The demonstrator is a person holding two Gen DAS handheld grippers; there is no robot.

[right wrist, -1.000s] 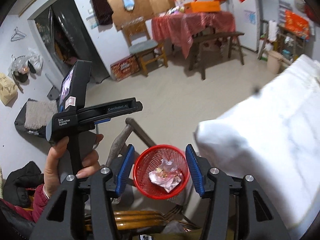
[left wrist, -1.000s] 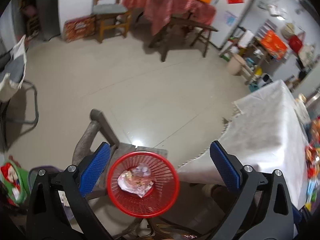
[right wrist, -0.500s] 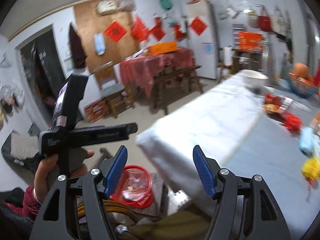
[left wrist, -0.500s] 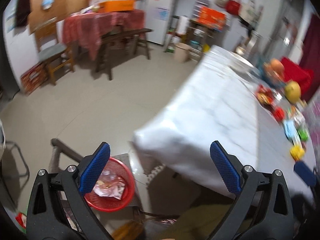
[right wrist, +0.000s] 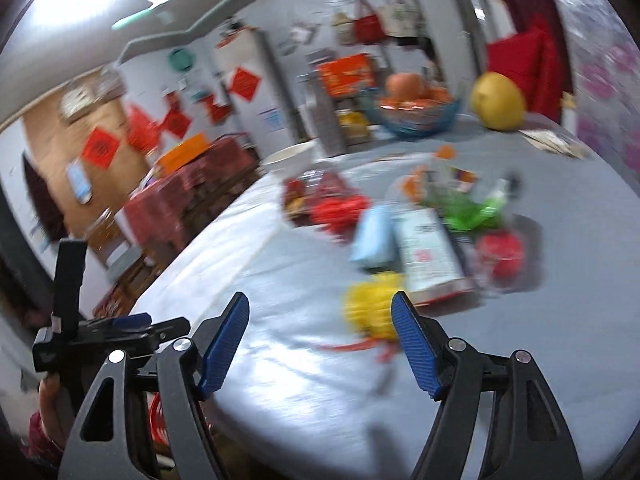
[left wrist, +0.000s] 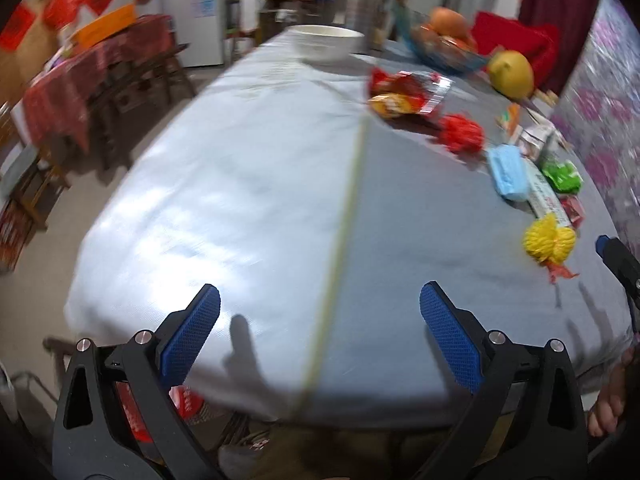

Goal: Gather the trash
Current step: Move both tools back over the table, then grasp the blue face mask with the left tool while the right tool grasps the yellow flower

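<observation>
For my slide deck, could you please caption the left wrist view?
Empty, open left tongs over a grey-clothed table, with wrappers and a yellow mesh bundle strewn along its far side.

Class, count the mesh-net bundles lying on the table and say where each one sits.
3: a yellow net nearest the front edge, a red net beside the snack wrappers, a green net by the wall. Clutter may hide more.

White bowl (left wrist: 325, 42), fruit basket (left wrist: 444, 54), yellow pomelo (left wrist: 512, 74) at table's far end
</observation>
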